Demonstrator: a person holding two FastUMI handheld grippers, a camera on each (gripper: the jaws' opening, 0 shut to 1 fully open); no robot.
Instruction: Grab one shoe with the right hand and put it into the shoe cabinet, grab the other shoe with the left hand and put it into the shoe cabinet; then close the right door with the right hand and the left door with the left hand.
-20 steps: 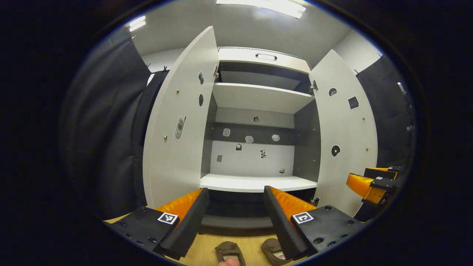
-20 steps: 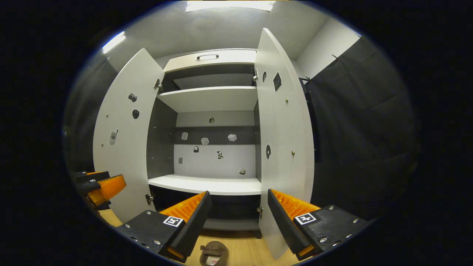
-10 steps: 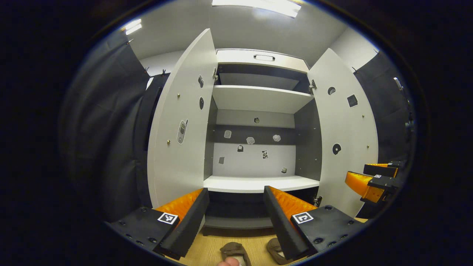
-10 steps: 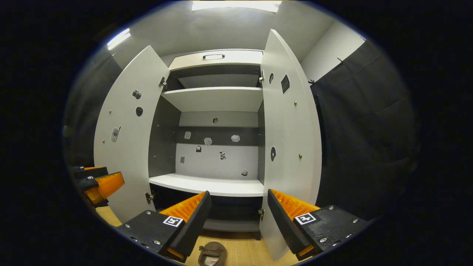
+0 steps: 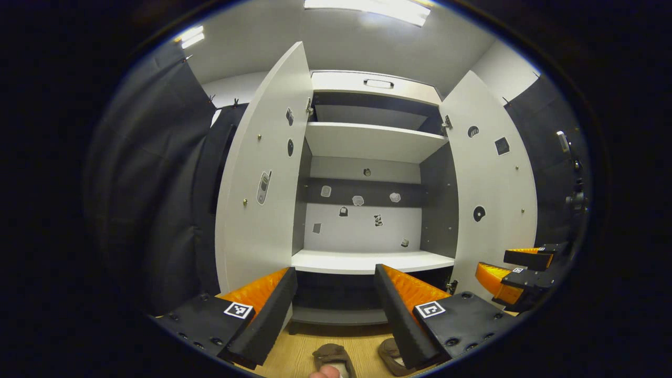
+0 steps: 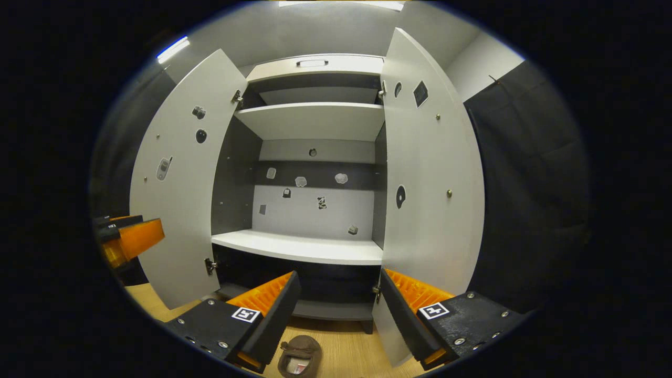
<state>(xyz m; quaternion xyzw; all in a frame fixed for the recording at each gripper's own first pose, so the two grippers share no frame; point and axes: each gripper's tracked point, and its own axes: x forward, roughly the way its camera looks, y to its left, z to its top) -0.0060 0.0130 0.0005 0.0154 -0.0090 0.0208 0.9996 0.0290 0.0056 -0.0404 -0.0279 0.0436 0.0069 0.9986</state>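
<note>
Tipped lower and nearer than a second ago in the right gripper view: shoe cabinet (image 6: 310, 247) risen in the frame, more of the brown shoe (image 6: 298, 357) on show at the bottom edge. Barely shifted in the left gripper view.

Right gripper (image 6: 336, 310) spread wide, holding nothing, poised above and short of that shoe. Left gripper (image 5: 336, 304) likewise spread and empty, facing the open cabinet, two shoes low on the wooden floor (image 5: 294, 357): one (image 5: 332, 358) at centre, the other (image 5: 391, 354) partly behind its right finger. Both doors swung fully out, left door (image 5: 260, 178) and right door (image 6: 428, 184).

Likely risks: clipping the bottom corner of the right door, close beside the right gripper's finger, on the way down; pinching only the soft upper, so that it sags or slips out during the lift; crowding between grippers, working side by side.
</note>
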